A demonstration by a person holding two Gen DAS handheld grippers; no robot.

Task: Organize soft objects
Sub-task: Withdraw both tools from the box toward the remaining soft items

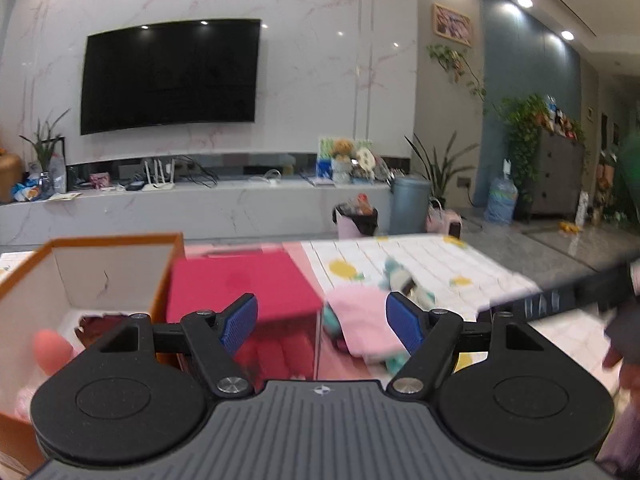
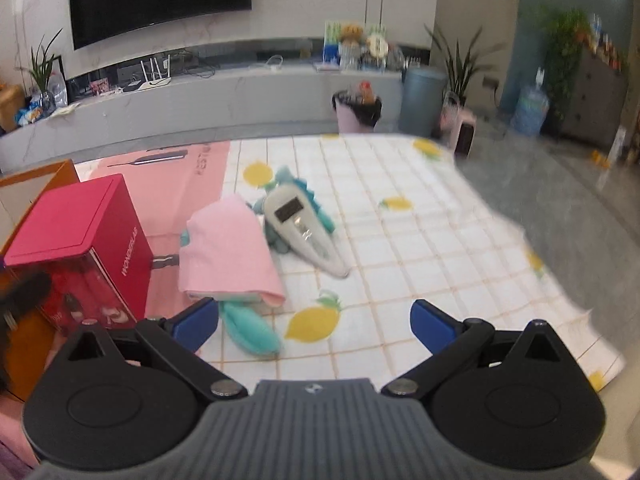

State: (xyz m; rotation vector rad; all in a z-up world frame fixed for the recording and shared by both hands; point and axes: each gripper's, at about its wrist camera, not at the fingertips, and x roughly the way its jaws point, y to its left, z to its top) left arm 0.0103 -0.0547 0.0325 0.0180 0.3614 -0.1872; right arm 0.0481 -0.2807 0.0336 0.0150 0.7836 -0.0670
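A folded pink cloth (image 2: 228, 248) lies on the lemon-print mat (image 2: 420, 216), partly covering a teal and grey plush toy (image 2: 298, 224). The toy's teal tail (image 2: 250, 330) pokes out below the cloth. My right gripper (image 2: 314, 324) hovers open just in front of the tail, nothing between its blue pads. In the left wrist view the pink cloth (image 1: 360, 320) and the teal plush toy (image 1: 404, 280) sit beyond my left gripper (image 1: 322, 322), which is open and empty. An open orange box (image 1: 100, 276) with white inside walls stands at the left.
A red box (image 2: 80, 224) with a clear front stands left of the cloth, beside the orange box (image 2: 36, 184). A pink flat package (image 2: 172, 184) lies under them. The other gripper's dark body (image 1: 560, 300) shows at right. Beyond the mat are grey floor, bins and a TV bench.
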